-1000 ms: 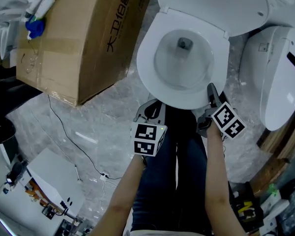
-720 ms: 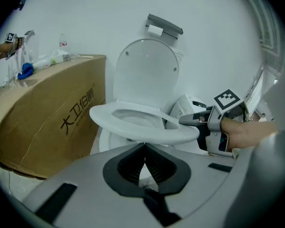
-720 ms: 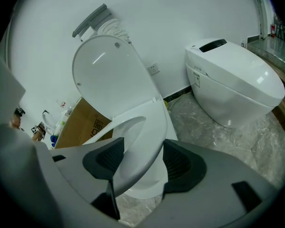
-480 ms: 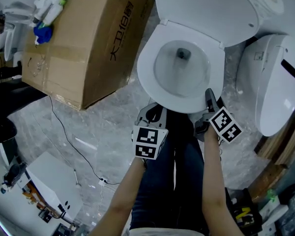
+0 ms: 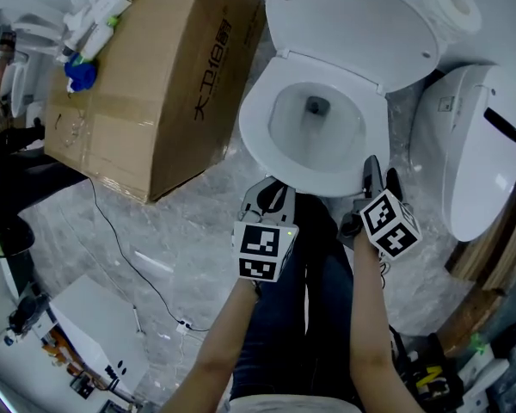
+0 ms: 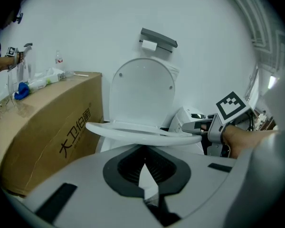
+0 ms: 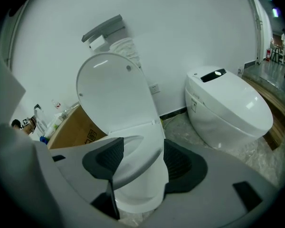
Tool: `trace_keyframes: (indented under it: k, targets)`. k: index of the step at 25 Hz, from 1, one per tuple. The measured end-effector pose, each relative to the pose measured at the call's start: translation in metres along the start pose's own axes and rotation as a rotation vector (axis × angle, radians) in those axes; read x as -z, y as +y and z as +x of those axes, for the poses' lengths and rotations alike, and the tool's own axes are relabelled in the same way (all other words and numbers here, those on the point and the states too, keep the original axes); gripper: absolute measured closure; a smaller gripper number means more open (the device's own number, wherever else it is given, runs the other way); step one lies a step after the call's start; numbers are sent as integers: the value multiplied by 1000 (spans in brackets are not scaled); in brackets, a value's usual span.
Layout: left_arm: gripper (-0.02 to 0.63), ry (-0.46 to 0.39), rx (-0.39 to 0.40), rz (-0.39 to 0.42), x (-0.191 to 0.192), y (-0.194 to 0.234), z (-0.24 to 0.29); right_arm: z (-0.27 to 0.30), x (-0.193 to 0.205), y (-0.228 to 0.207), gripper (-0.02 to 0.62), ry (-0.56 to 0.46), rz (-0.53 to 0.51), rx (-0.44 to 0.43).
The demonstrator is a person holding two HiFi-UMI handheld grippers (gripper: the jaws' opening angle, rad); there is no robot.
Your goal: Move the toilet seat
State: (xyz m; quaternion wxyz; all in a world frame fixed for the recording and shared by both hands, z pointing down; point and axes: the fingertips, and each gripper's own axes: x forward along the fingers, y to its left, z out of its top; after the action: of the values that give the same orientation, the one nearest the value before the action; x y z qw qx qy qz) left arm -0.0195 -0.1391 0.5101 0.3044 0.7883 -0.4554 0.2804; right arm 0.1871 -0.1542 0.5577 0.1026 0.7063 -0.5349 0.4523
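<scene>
Forearms (image 5: 228, 338) slant down, left tongs (image 5: 272, 189) and right tongs (image 5: 371, 166) clamping toilet seat (image 5: 254, 123).

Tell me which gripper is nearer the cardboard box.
Left. The left gripper is off the cardboard box's near corner, floor between them; the right gripper is farther, beyond the toilet seat's front.

A grey marbled floor (image 5: 168, 231) is seen, on which a white toilet (image 5: 275, 157) is stood, with a large cardboard box (image 5: 155, 84) just beside it on one side and a second toilet (image 5: 473, 153) on the other. A thin black cable (image 5: 116, 235) is trailed across the floor near the box.
</scene>
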Motion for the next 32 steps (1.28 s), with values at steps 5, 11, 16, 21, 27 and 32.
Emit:
trace_keyframes:
  k: [5,11,16,21,27,32]
  targets:
    - [592,-37,12,14,-28,-4,-1,-13,-25,8,412,-58,-17,0]
    - [592,-71,29,27,-58,-7,0,-42,-47,16,557,-149,-105,57]
    - [592,-102,51,-2,-84,-8,2,-52,-51,17,572,-162,-85,84]
    - [591,-136,80,-12,-109,-9,6,-54,-43,26,572,-139,-79,79]
    - [591,-158,109,21,-129,-10,10,-51,-42,62,574,-127,-104,13]
    - [591,-182,112,21,-145,-9,13,-51,-52,87,574,-160,-143,-22]
